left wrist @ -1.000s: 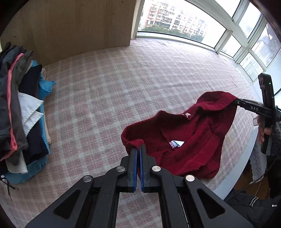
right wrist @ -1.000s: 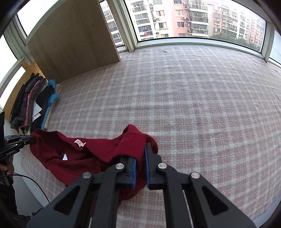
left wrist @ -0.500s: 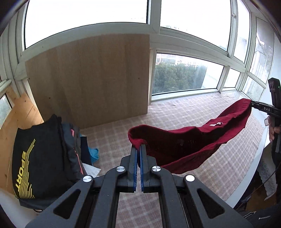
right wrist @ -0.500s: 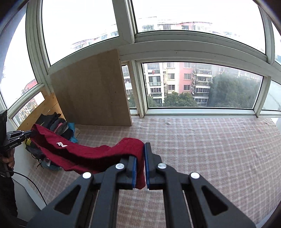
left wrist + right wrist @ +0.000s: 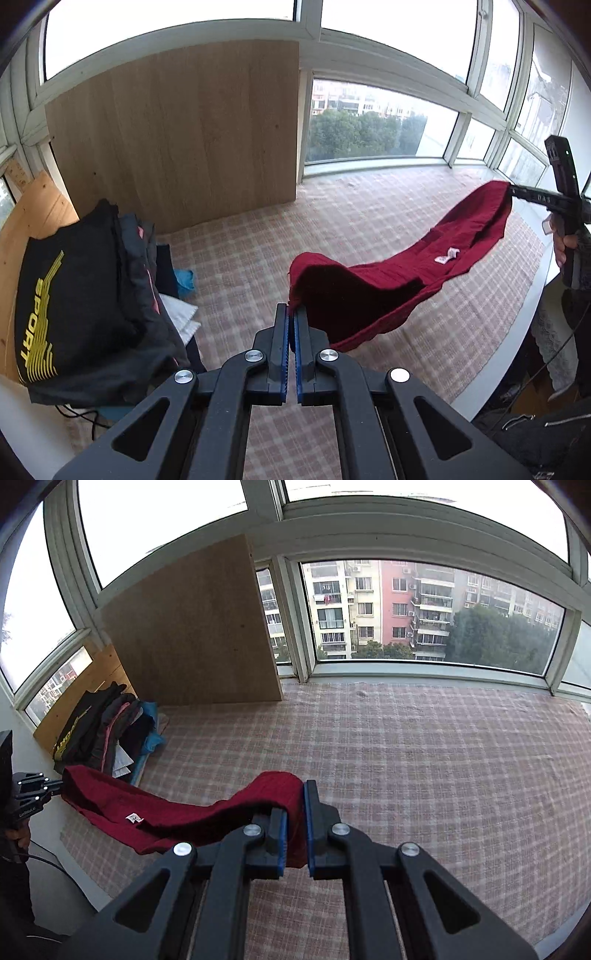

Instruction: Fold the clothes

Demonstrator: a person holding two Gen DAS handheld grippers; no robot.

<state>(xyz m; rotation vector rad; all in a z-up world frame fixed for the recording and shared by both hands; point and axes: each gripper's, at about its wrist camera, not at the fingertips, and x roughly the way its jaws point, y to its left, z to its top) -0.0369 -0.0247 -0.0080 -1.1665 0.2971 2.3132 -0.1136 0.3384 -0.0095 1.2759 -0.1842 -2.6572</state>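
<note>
A dark red knitted garment point(image 5: 399, 280) hangs in the air, stretched between my two grippers above the checked surface point(image 5: 258, 251). My left gripper point(image 5: 291, 314) is shut on one end of it. My right gripper point(image 5: 294, 797) is shut on the other end, with cloth bunched between its blue pads. In the left wrist view the right gripper point(image 5: 517, 192) holds the far end at the right. In the right wrist view the garment point(image 5: 155, 808) sags to the left gripper point(image 5: 55, 784) at the left edge. A small white label point(image 5: 447, 255) shows on the cloth.
A pile of dark folded clothes point(image 5: 85, 291), topped by a black shirt with yellow print, sits at the left against a wooden panel point(image 5: 177, 147). Windows ring the far side. The surface's front edge point(image 5: 517, 314) runs at the right, next to the person.
Both grippers have lifted the red garment off the surface into the air and drawn it out between them. The cameras have tilted up toward the windows.
</note>
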